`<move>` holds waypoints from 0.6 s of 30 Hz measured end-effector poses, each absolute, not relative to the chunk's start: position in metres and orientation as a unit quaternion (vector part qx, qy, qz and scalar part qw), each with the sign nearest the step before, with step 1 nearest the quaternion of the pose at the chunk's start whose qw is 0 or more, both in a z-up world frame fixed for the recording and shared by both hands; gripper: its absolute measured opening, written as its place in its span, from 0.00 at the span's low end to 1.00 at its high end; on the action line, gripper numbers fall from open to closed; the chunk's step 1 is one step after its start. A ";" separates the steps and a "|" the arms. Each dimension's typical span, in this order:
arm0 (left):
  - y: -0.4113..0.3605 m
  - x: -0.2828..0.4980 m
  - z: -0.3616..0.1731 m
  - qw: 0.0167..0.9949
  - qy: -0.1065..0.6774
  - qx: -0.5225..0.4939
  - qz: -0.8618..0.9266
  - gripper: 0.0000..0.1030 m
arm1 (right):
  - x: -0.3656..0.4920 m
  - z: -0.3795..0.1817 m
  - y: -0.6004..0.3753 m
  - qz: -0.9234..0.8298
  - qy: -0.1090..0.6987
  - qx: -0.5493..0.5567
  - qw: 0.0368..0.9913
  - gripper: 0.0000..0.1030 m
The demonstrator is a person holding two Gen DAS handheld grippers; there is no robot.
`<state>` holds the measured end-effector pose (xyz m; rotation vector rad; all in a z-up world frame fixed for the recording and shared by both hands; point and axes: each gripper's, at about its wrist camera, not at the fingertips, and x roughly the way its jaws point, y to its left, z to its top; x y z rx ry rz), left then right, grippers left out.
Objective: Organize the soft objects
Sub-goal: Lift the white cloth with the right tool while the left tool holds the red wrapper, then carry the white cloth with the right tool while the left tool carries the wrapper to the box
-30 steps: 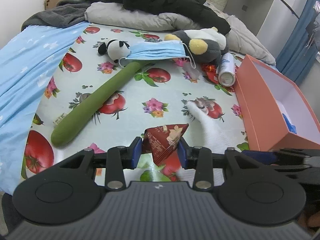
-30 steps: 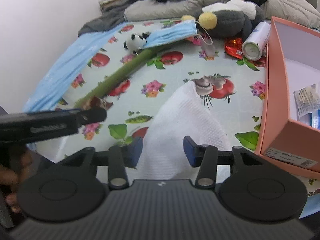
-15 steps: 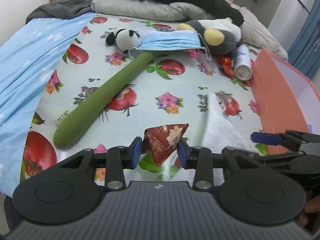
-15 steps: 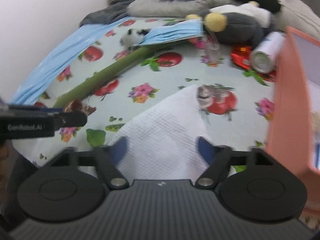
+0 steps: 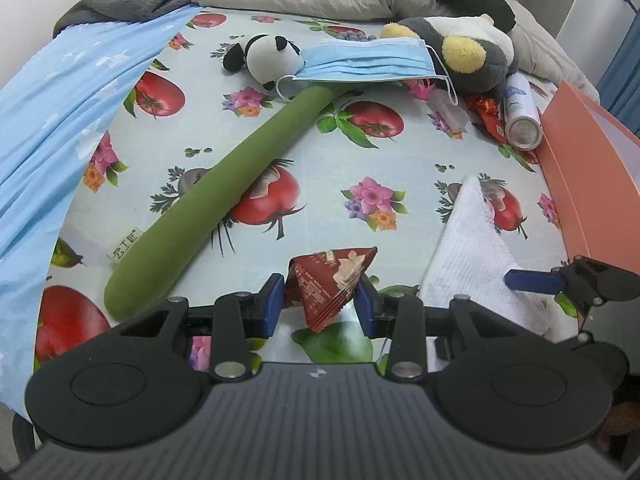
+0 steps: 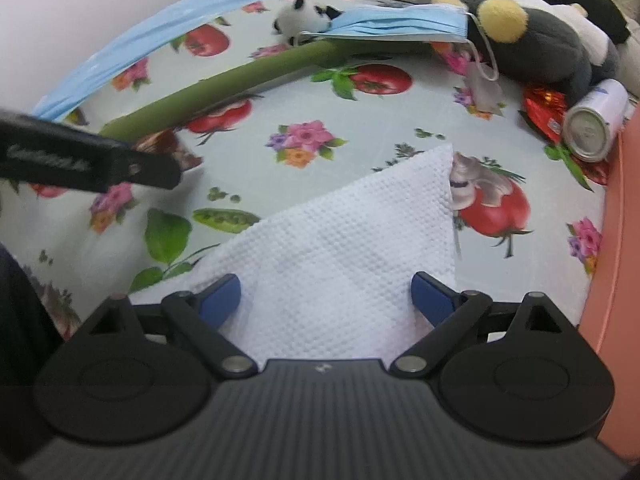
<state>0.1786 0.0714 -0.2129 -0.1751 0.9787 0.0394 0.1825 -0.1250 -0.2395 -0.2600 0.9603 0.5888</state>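
towel (image 6: 352,248): on the bed, between my right tongs' fingers
box (image 5: 592,176): right of towel
long cushion (image 5: 224,196): left, its far end under the mask (image 5: 368,64)
can (image 5: 520,114): behind towel, beside box

A white embossed paper towel (image 6: 344,248) lies flat between the spread right fingers (image 6: 220,294); a dark-red triangular packet (image 5: 330,280) (crinkled, tip down) sits pinched between left fingers (image 5: 272,302).

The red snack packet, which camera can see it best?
The left wrist view: the red snack packet sits pinched between the left gripper, its whole printed face showing. In the right wrist view only a blurry brown-red bit peeks from behind that gripper's dark finger.
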 end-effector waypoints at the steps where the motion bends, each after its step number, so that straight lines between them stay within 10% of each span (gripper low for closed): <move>1: 0.071 0.180 -0.213 0.879 0.469 -0.084 0.019 0.42 | 0.182 -0.239 -0.125 0.277 0.455 -0.121 0.838 0.86; 5: 0.070 0.181 -0.210 0.881 0.465 -0.084 0.018 0.42 | 0.180 -0.236 -0.120 0.270 0.458 -0.130 0.837 0.69; 9: 0.069 0.178 -0.202 0.886 0.456 -0.088 0.016 0.42 | 0.182 -0.228 -0.118 0.261 0.475 -0.107 0.833 0.20; 18: 0.052 0.154 -0.176 0.895 0.441 -0.075 -0.013 0.42 | 0.158 -0.205 -0.139 0.202 0.468 -0.070 0.858 0.12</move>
